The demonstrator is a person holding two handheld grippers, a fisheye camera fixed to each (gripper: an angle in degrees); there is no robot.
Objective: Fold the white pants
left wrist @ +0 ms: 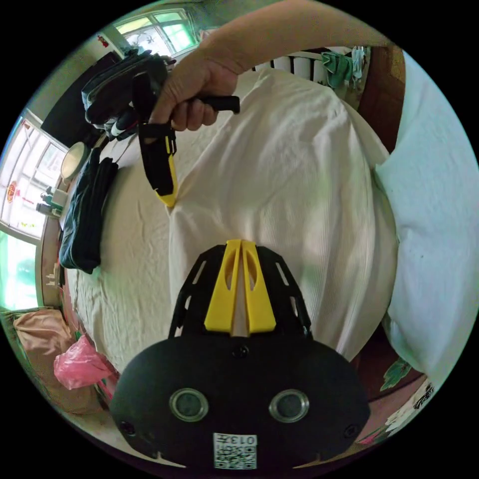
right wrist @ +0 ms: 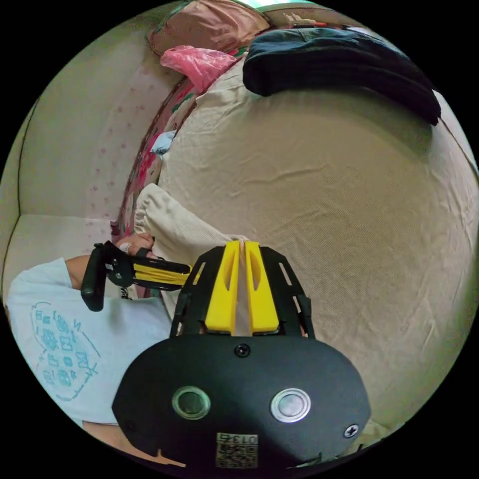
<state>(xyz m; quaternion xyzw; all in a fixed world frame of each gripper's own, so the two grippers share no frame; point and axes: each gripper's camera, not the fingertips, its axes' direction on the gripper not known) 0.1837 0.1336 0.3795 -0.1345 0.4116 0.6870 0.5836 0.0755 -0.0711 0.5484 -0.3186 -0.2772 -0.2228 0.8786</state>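
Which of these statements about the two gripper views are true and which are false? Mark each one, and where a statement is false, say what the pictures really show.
1. Both grippers are shut on the white pants. True: the left gripper and the right gripper each pinch the cloth between their jaws.
2. The pants lie on a wooden floor. False: they lie on a bed with a cream sheet.
3. Dark clothes lie on the bed away from the pants. True.
4. A blue plastic bag sits beside the bed. False: the bag is pink.
5. The right gripper hangs open above the sheet. False: its jaws are closed on the pants.
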